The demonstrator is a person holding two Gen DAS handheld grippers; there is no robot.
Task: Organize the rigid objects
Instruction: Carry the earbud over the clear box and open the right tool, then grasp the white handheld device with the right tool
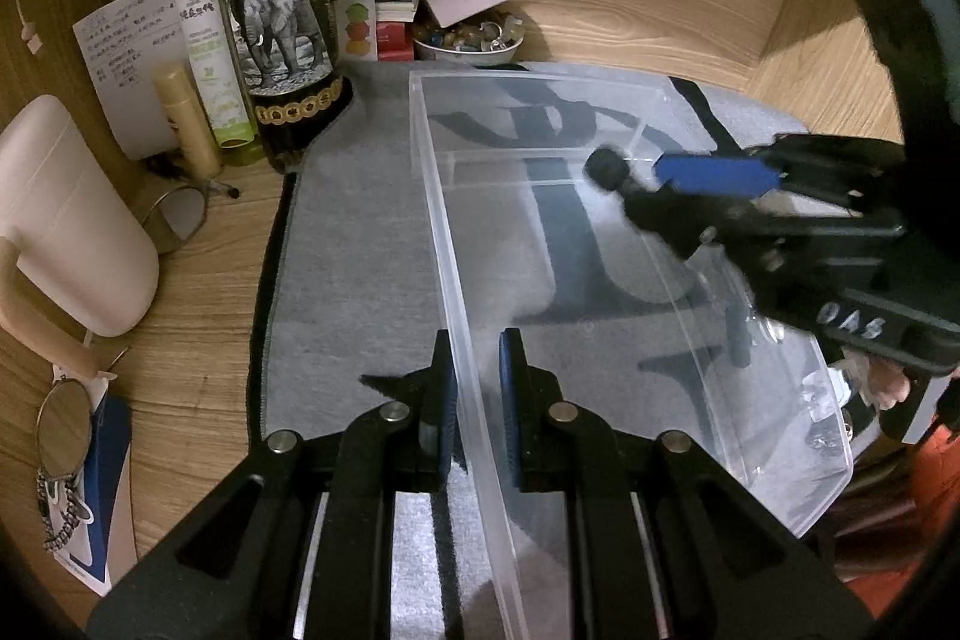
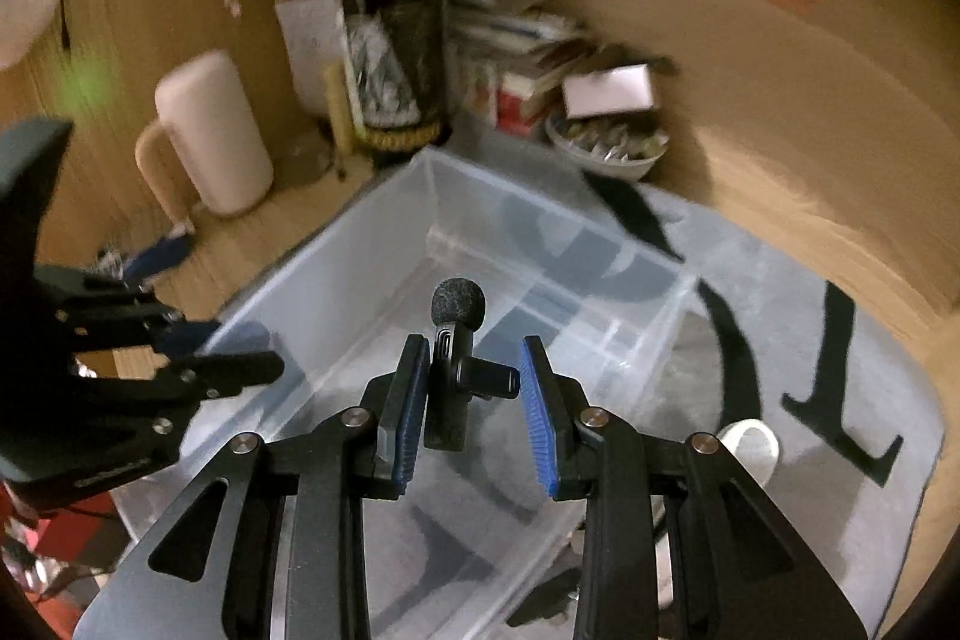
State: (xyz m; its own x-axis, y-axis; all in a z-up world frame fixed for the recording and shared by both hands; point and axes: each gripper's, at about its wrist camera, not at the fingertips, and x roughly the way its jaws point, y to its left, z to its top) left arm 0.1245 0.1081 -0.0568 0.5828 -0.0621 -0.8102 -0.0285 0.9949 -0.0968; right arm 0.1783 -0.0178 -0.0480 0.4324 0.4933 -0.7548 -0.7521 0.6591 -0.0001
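A clear plastic box [image 1: 437,220] with inner dividers stands on a grey mat [image 1: 348,250]. My left gripper [image 1: 477,346] is shut on the box's near-left wall, one blue pad on each side of it. Over the box, my right gripper [image 1: 660,187] comes in from the right, shut on a small black clip microphone [image 1: 606,169] with a foam head. The right wrist view shows the microphone [image 2: 456,334] upright between the pads of my right gripper [image 2: 474,349], above the box [image 2: 336,250]. My left gripper [image 2: 210,352] shows at the box's left edge.
Behind the box stand a dark wine bottle [image 1: 276,28] with an elephant label, a green spray bottle [image 1: 204,28], papers and a bowl of trinkets [image 1: 468,40]. A white mug [image 1: 66,220] and glasses [image 1: 180,214] lie left. A white tape roll [image 2: 750,445] sits on the mat.
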